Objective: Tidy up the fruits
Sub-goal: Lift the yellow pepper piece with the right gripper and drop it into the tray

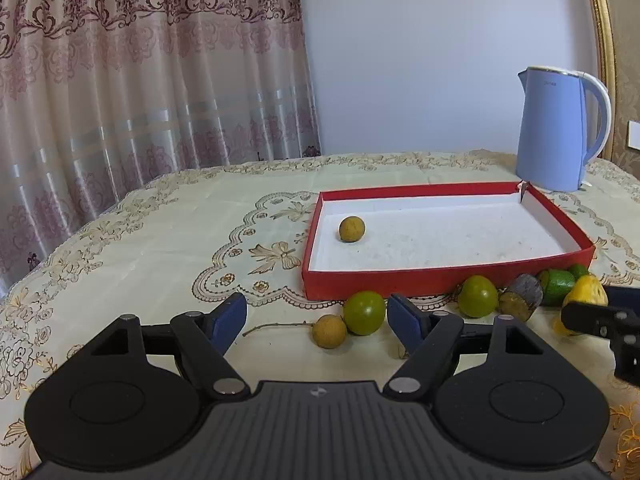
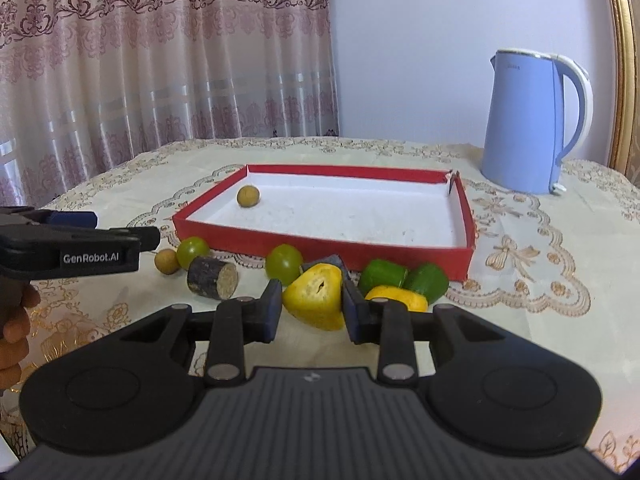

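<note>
- Right claw [image 2: 309,309] is clenched on a yellow fruit wedge [image 2: 316,294], just in front of the red tray [image 2: 320,246].
- Left claw [image 1: 316,320] gapes, released, near a tan longan [image 1: 329,331].
- The wedge looks soft and slippery; grip its flat flanks gently.

Bench [image 1: 160,216] under cream tablecloth [image 2: 540,248] with gold-brown floral lace print. Pink-beige curtain [image 1: 140,80] with maroon damask border fills 9 to 12 o'clock. Plain pale wall [image 1: 420,60] from 12 to 2. Gilt curved frame [image 2: 624,80] at 3 o'clock edge. Blue electric kettle [image 2: 524,128] at bench's 2 o'clock corner. Soft daylight.
</note>
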The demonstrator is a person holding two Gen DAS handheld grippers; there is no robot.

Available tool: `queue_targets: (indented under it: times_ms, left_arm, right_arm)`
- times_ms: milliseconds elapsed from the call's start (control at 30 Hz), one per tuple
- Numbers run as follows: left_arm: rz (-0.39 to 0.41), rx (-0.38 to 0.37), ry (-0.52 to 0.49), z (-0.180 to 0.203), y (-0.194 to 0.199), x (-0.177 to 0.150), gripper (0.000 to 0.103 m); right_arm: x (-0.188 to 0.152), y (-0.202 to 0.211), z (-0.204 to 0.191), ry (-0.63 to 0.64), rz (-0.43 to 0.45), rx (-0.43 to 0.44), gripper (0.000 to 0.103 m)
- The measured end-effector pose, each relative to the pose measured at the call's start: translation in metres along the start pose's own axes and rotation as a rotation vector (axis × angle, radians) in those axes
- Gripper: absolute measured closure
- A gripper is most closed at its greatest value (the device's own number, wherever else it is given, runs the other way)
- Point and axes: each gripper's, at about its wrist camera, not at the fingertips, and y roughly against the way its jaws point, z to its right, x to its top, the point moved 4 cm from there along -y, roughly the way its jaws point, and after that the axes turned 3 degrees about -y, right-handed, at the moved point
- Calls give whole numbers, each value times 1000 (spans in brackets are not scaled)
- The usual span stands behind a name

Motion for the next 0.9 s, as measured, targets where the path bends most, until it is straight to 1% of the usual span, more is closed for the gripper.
queue_targets:
  times_ms: [200, 367, 467, 667, 733, 767, 800, 833, 867, 900]
  left_arm:
    - [3, -11, -12, 2, 4, 0, 26]
    - [7, -12, -25, 4, 6, 0, 26]
    - [7, -8, -26, 2, 6, -1, 26]
    - [-3, 9, -25, -3, 5, -3, 26]
    - [-11, 13, -22, -5, 4, -4, 26]
    - [-13, 12, -21, -6, 5, -4, 26]
    - [-13, 11, -20, -7, 5, -4, 26]
    - [-9, 12, -20, -9, 6, -4, 26]
    - [-5, 17, -18, -10, 7, -5, 25]
    - [-4, 22, -13, -12, 7, -5, 25]
  right_arm:
    - [22, -2, 6, 19, 35, -9, 73]
    - [53, -20, 20, 30, 52, -19, 73]
    - [73, -41, 31, 26, 45, -28, 73]
    - [106, -99, 58, 1, 20, -115, 73]
    - [110, -123, 74, -45, -28, -128, 72]
    - [109, -130, 81, -86, -54, -129, 66]
    - [106, -132, 87, -128, -61, -129, 57]
    - [102, -128, 88, -146, -51, -120, 52]
    - [98, -121, 88, -150, -35, -115, 38]
    - [92, -112, 86, -147, -20, -125, 19]
